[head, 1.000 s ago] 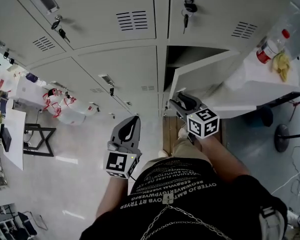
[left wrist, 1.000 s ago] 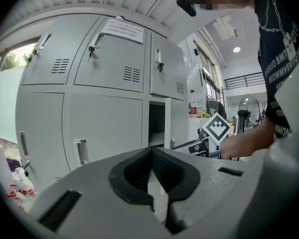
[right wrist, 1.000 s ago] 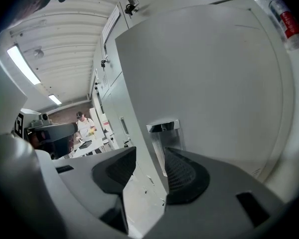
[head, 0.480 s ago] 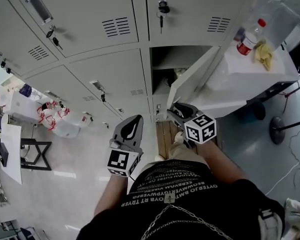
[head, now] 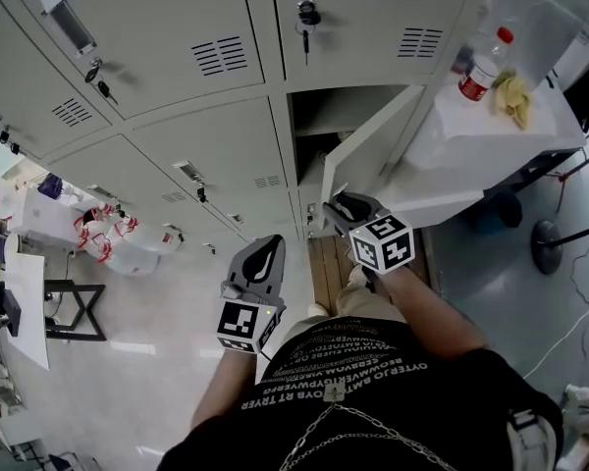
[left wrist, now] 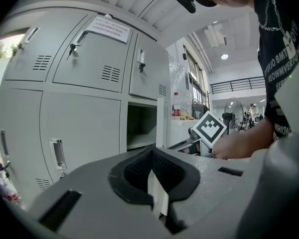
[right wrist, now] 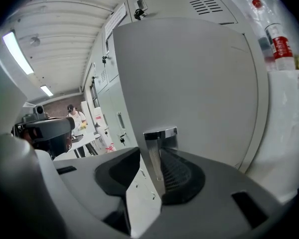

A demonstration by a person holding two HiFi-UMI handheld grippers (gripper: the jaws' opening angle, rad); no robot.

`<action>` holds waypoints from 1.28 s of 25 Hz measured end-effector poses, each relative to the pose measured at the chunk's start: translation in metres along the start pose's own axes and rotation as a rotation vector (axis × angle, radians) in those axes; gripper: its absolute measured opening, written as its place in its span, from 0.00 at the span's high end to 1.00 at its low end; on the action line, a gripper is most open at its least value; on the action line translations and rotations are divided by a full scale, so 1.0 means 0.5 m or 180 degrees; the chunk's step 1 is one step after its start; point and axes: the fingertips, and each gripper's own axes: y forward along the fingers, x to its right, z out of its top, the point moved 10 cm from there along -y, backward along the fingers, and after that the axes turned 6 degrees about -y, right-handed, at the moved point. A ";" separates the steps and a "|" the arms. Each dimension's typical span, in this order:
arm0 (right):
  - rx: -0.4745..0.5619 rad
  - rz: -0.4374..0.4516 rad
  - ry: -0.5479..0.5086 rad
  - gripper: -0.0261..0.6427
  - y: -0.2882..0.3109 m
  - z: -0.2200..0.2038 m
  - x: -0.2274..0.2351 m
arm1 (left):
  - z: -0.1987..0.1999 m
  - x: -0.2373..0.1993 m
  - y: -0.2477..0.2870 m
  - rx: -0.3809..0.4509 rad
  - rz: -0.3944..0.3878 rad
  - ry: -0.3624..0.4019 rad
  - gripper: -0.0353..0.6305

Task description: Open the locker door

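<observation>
Grey metal lockers (head: 167,27) filled the wall ahead, above a pale floor. One locker door (head: 373,155) stood swung out to the right of its dark compartment (head: 314,116), roughly half open. Its chrome handle (right wrist: 158,148) rose upright between the jaws of the right gripper (head: 344,204), which had just been closing and pinched it from both sides. The right forearm (head: 422,307) reached forward, with the gripper tipped slightly down. The left gripper (head: 263,253), jaws together on nothing, was held nearly level, apart from the door and pointing at the lockers. A bottle (head: 483,65) stood on a white table (head: 471,140) beyond the door.
</observation>
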 end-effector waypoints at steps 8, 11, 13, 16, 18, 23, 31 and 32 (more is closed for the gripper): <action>-0.0051 -0.0004 -0.0013 0.78 -0.040 -0.018 -0.004 | 0.003 0.003 -0.004 0.0056 0.0002 -0.0027 0.95; -0.0043 0.0039 0.0006 0.78 -0.067 -0.031 0.002 | 0.009 0.017 0.005 0.0089 -0.0021 0.0000 0.95; -0.0036 0.0084 0.0051 0.77 -0.088 -0.042 0.007 | 0.011 0.029 0.008 0.0078 -0.0028 0.0017 0.95; -0.0014 0.0129 0.0117 0.77 -0.119 -0.060 0.016 | 0.008 0.045 0.010 -0.0023 -0.0014 0.0045 0.95; 0.0002 0.0137 0.0148 0.76 -0.141 -0.072 0.025 | 0.007 0.059 0.014 -0.0062 -0.0006 0.0052 0.95; -0.0025 0.0130 0.0158 0.71 -0.208 -0.100 0.058 | 0.009 0.127 0.045 -0.0078 -0.0071 0.0072 0.95; -0.0016 -0.0020 0.0136 0.79 -0.337 -0.148 0.119 | 0.014 0.268 0.096 0.0005 -0.0218 0.0128 0.95; 0.0000 -0.0052 0.0145 0.81 -0.352 -0.155 0.128 | 0.010 0.283 0.095 -0.0009 -0.0212 0.0126 0.95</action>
